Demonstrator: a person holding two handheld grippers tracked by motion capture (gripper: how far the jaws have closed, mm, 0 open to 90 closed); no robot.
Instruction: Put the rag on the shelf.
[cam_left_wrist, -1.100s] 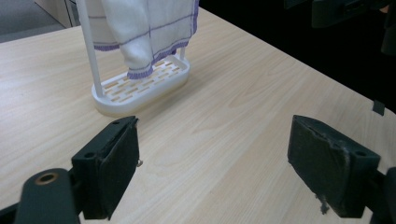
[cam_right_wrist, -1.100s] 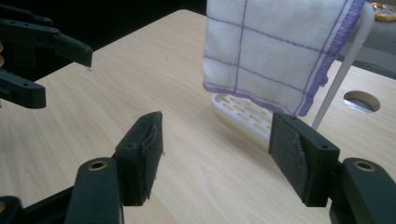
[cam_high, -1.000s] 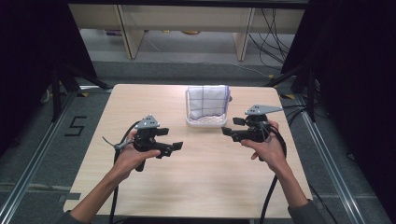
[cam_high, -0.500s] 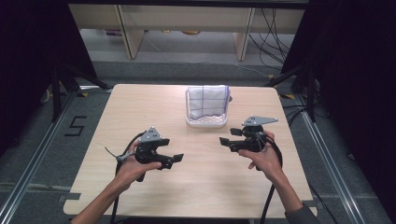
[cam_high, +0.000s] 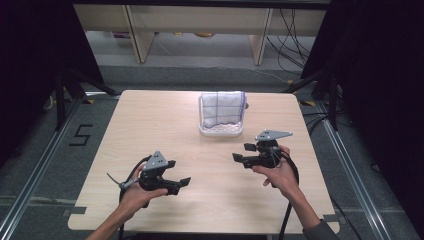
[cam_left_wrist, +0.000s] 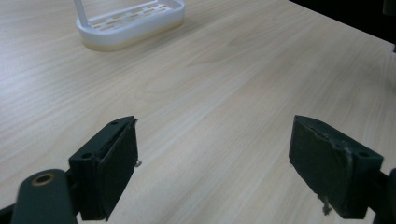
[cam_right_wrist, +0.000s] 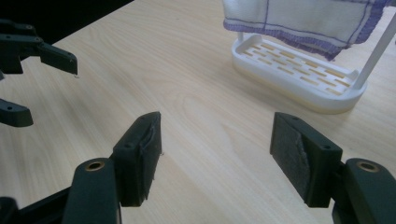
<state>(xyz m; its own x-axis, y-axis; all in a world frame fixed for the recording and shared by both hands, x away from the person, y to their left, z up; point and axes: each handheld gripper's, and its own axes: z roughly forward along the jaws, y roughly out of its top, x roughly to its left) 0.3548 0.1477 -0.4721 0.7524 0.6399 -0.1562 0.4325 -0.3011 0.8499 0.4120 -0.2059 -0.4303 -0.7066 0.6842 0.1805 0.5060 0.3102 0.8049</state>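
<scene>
A white slotted rack (cam_high: 221, 131) stands at the table's far middle with a white cloth with blue lines (cam_high: 223, 109) draped over it. The rack's base (cam_left_wrist: 130, 24) lies far ahead in the left gripper view; the rack (cam_right_wrist: 299, 74) and the cloth (cam_right_wrist: 308, 21) sit ahead to the right in the right gripper view. My left gripper (cam_high: 179, 174) is open near the front left, nothing between its jaws (cam_left_wrist: 215, 168). My right gripper (cam_high: 242, 152) is open at the right, empty (cam_right_wrist: 217, 154). The left gripper (cam_right_wrist: 28, 79) shows at the left edge of the right gripper view.
The light wooden table (cam_high: 150, 125) has bare room between the grippers and the rack. Dark floor, metal rails and cables (cam_high: 295, 30) surround it. A shelf unit (cam_high: 200, 15) stands beyond the far edge.
Both grippers have drawn back toward the table's front edge, away from the rack, the left one farther. Both stay open and empty.
</scene>
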